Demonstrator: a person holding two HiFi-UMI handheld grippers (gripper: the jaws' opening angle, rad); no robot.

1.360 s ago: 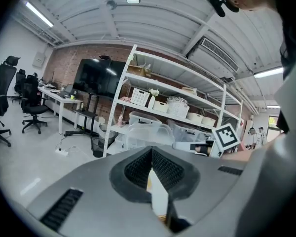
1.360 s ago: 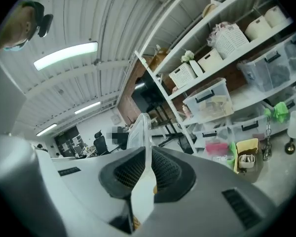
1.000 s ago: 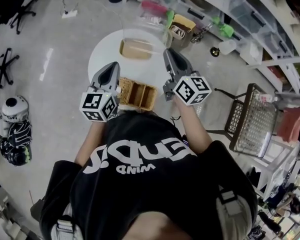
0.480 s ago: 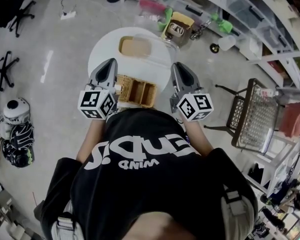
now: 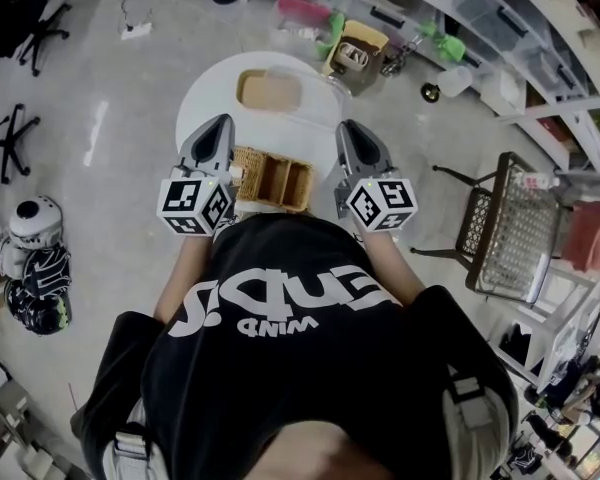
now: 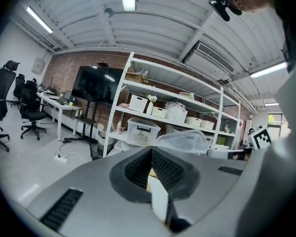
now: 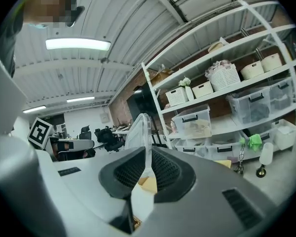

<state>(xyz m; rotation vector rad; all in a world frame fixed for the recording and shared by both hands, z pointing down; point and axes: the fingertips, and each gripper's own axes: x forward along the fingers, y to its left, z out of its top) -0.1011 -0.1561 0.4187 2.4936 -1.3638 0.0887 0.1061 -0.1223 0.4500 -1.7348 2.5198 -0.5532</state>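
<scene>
The right tongs [image 7: 147, 157] are closed on the rim of a clear plastic lid [image 7: 143, 131]. The lid stands edge-on between the pads and rises well past the tips. The left tongs [image 6: 151, 154] have their pads together with nothing between them, and they point past the same lid, which shows off to their right.

The lid hangs in the air over the right side of the round white table [image 5: 305, 133], carried at one edge only. A thin rim pinched at a single point can twist or slip. The hold would probably go best with steady pressure, the lid kept from swinging, and the bite set deep enough that the rim sits fully inside the pads.

A wicker basket [image 5: 271, 180] with dividers lies on the table between the two tongs, close to the person. Its compartments look bare, though the head view is too small to be sure. Farther back on the table is a shallow tray [image 5: 269, 90] with something flat and tan in it. A clear storage box [image 7: 190, 122] in the background holds pale things that cannot be made out.
</scene>
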